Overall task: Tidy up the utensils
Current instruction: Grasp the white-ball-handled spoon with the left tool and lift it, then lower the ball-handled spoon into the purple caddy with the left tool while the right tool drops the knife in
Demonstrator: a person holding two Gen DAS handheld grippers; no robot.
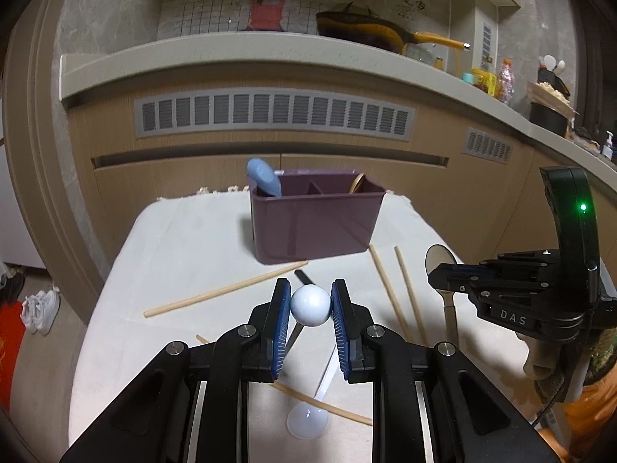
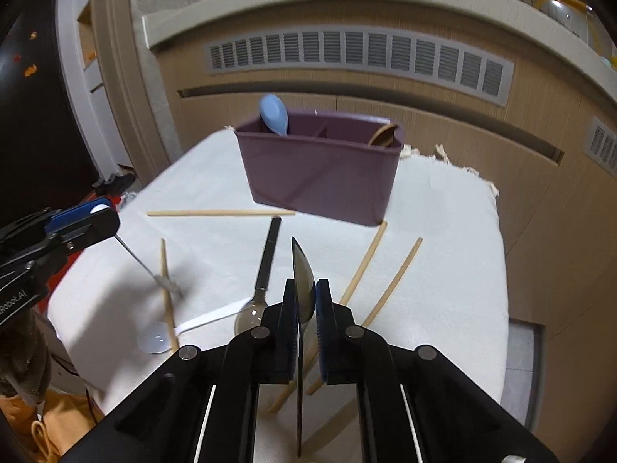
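A purple divided utensil box (image 1: 314, 220) (image 2: 320, 173) stands at the far side of the white-clothed table (image 1: 185, 254). It holds a blue spoon (image 1: 264, 177) (image 2: 274, 115) at left and a wooden spoon (image 2: 382, 135) at right. My left gripper (image 1: 311, 301) is shut on the round pale-blue handle end (image 1: 311, 305) of a small fork, whose tines (image 2: 167, 281) hang over the table in the right wrist view. My right gripper (image 2: 306, 297) is shut on a dark metal spoon (image 2: 302, 270), held edge-on above the table; it also shows in the left wrist view (image 1: 441, 260).
Several wooden chopsticks (image 1: 227, 289) (image 2: 393, 281) lie scattered on the cloth. A white plastic spoon (image 1: 308, 420) (image 2: 185, 328) and a black-handled metal spoon (image 2: 266, 266) lie near the front. Wooden cabinets with vents stand behind the table.
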